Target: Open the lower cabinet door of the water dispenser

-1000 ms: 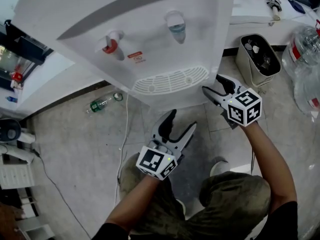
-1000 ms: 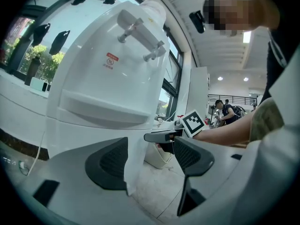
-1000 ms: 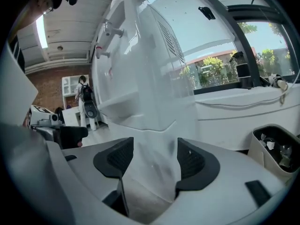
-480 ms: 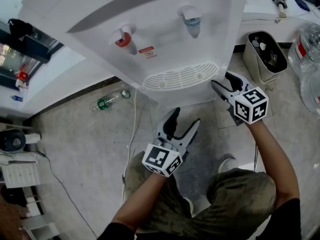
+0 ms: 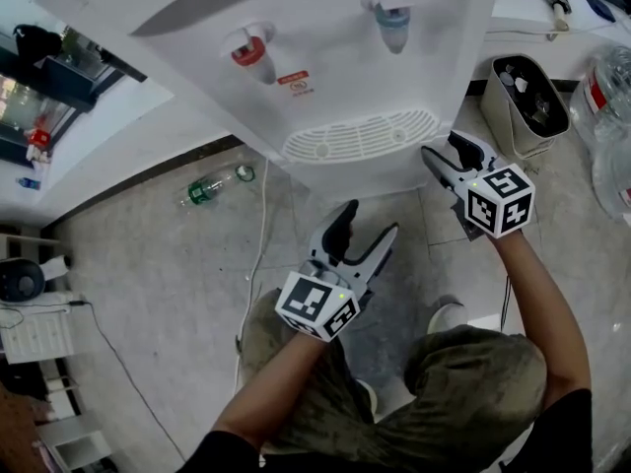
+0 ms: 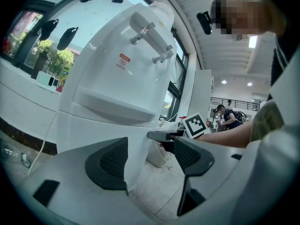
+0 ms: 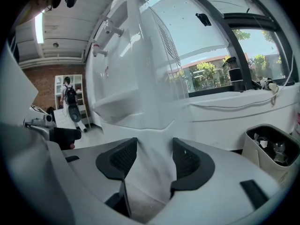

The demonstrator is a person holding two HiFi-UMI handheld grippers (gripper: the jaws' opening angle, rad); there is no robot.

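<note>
White water dispenser (image 5: 325, 57) fills the upper frame; its lower cabinet door (image 6: 93, 130) sits under the drip tray, closed, facing the crouched person. Right gripper (image 5: 441, 146) at the cabinet's right front corner, jaws just been closing, corner edge between them, pads not yet pressing. Left gripper (image 5: 370, 220) held lower, jaws spread, nothing gripped.

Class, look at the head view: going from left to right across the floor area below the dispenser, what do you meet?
green bottle → left gripper → right gripper → waste bin → clear water jug
</note>
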